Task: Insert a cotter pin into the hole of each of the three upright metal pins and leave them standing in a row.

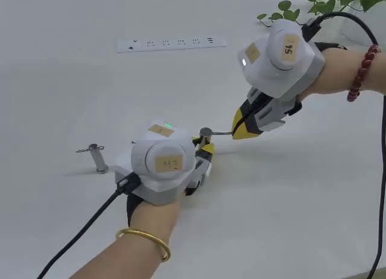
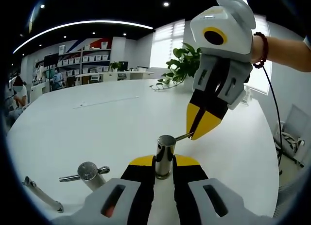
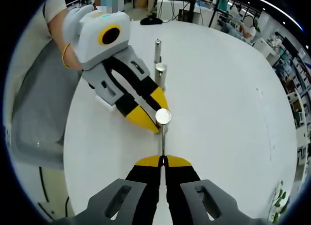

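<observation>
My left gripper (image 2: 164, 163) clamps the upright metal pin (image 2: 165, 146). From its 2 o'clock, my right gripper (image 3: 164, 160) pinches the cotter pin (image 3: 164, 137), whose tip meets the metal pin's top.

On the surface (image 1: 289, 194) an upright pin (image 1: 205, 134) stands near centre, between the jaws of the left claw (image 1: 204, 153), which reaches in from the near side. A cotter pin (image 1: 222, 133) runs from the pin's top rightward into the right claw (image 1: 242, 132). A second pin (image 1: 96, 158) stands well to the left. A power strip (image 1: 170, 44) lies far behind, with a plant (image 1: 319, 2) at far right
</observation>
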{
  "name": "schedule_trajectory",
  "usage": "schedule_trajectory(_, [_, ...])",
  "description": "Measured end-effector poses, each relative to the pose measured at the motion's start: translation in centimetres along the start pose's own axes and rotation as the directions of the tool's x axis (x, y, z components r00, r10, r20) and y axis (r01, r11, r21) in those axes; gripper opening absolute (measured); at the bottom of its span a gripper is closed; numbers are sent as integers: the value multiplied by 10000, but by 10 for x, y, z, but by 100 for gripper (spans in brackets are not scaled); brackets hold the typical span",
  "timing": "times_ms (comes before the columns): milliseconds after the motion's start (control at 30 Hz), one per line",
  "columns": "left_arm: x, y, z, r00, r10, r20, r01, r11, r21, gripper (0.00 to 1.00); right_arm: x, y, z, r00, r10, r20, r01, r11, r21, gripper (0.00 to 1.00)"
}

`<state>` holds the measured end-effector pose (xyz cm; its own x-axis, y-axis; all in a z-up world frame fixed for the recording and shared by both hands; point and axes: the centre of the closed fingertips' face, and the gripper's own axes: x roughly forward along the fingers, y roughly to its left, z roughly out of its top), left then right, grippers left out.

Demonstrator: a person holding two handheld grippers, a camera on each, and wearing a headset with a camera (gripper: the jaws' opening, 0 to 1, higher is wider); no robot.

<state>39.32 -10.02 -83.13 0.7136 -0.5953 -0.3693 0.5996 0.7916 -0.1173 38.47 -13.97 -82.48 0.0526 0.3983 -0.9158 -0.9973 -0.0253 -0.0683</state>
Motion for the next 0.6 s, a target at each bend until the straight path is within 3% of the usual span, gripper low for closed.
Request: schedule_trajectory(600, [2, 0, -2, 9999, -69, -157, 69, 10000, -18, 12, 6, -6, 14, 9996, 79, -271, -96, 9979, -648, 4])
